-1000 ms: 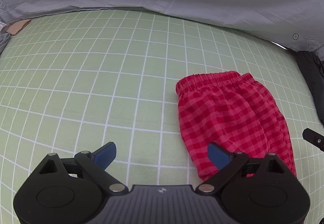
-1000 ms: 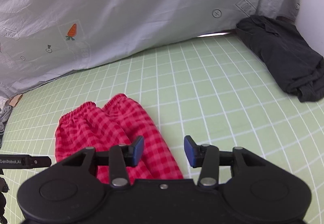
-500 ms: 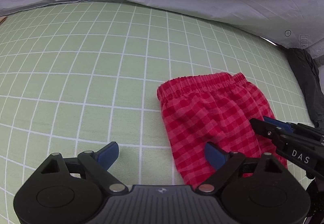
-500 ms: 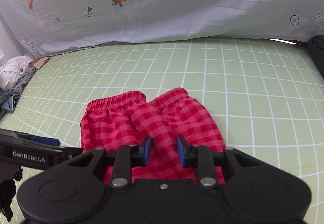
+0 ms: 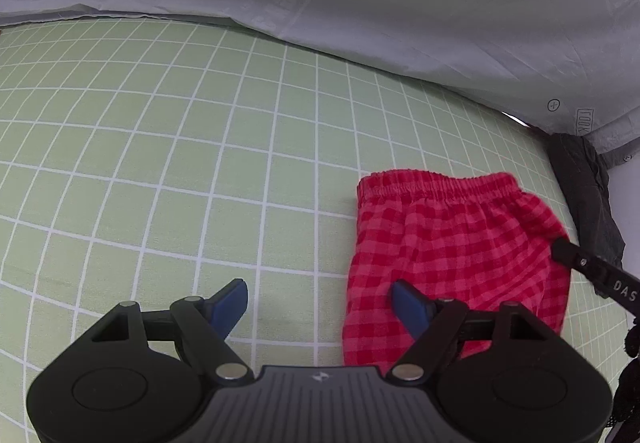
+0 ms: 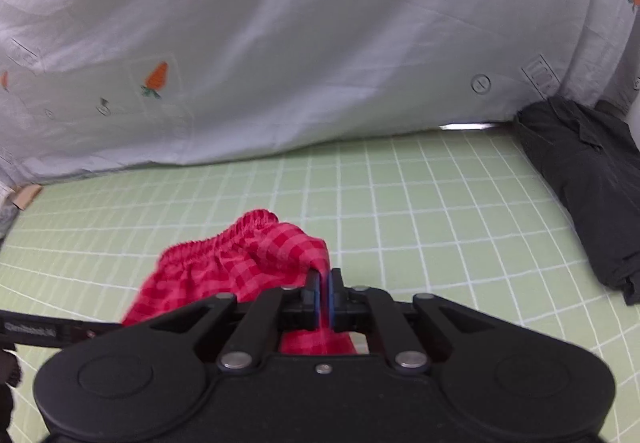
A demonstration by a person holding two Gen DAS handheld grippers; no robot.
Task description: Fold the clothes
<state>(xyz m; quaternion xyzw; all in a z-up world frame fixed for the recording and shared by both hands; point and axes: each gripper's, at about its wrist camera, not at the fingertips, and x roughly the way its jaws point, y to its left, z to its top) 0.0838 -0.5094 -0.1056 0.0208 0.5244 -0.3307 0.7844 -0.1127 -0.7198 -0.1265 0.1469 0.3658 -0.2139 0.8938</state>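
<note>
Pinching a raised fold of the red checked shorts (image 6: 256, 259), right claw (image 6: 323, 293) is clamped; left claw (image 5: 320, 303) gapes wide over the green grid mat (image 5: 160, 163).

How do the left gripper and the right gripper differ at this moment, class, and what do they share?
The left gripper has its jaws wide apart and holds nothing; the right gripper is clamped on the red checked shorts. The left hovers beside the shorts' edge; the right lifts a fold. Both have blue pads.
</note>
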